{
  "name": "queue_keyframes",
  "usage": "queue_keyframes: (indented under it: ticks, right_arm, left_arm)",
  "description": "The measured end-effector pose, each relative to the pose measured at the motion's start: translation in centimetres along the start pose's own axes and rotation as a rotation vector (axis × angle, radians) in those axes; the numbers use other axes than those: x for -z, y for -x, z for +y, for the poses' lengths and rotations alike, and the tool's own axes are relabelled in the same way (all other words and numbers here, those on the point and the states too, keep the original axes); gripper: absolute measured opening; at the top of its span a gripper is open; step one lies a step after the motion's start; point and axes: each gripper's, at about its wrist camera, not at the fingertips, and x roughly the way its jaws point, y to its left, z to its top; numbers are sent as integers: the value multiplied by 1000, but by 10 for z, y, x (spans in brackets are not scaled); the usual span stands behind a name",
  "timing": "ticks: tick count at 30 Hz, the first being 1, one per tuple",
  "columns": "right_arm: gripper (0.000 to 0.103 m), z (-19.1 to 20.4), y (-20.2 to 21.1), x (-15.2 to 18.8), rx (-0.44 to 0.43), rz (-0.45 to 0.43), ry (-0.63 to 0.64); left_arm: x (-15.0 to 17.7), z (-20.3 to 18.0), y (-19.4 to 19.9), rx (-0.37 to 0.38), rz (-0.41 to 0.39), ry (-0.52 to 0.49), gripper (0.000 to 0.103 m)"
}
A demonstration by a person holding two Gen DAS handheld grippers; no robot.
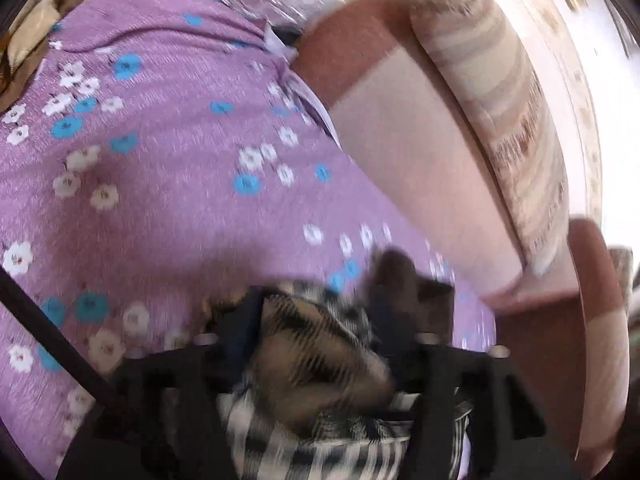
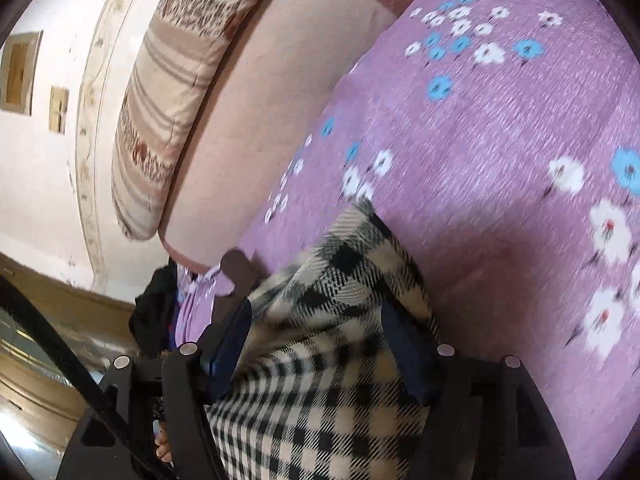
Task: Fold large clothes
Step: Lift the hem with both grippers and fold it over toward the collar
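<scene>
A black, white and tan checked garment (image 1: 312, 360) lies bunched on the purple flowered bed sheet (image 1: 160, 160). My left gripper (image 1: 316, 304) stands open just above the sheet, its dark fingers (image 1: 240, 320) on either side of a loose fold of the garment. In the right wrist view the same checked garment (image 2: 320, 400) spreads between the blue-padded fingers (image 2: 228, 340) of my right gripper (image 2: 316, 320), which is open too. The cloth sits slack in both gaps. The sheet (image 2: 480, 140) is bare beyond the garment.
A pink padded headboard (image 1: 420, 152) (image 2: 260, 100) borders the bed, with a striped pillow (image 1: 492, 100) (image 2: 168, 80) leaning on it. Other clothes (image 1: 40, 32) are heaped at the far corner. Dark clothing (image 2: 156, 312) hangs at the bed's edge above the floor.
</scene>
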Motion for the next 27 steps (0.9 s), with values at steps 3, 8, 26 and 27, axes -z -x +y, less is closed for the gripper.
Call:
queue_keyframes:
  ticks: [3,8,26,27]
  right_arm:
    - [72,-8,10,-10,22,-39,-10]
    - [73,-2,22,-16,80,-66,37]
    - [74,48,82,85,171,3,207]
    - [74,50,84,93,175,11,221]
  left_arm:
    - [-12,5,-11,13,-9,62,65]
    - [-11,2,-14,-5,20,25,65]
    - [87,52,80,-126,99,-198,75]
    - [95,53,79,-126,111,-217,75]
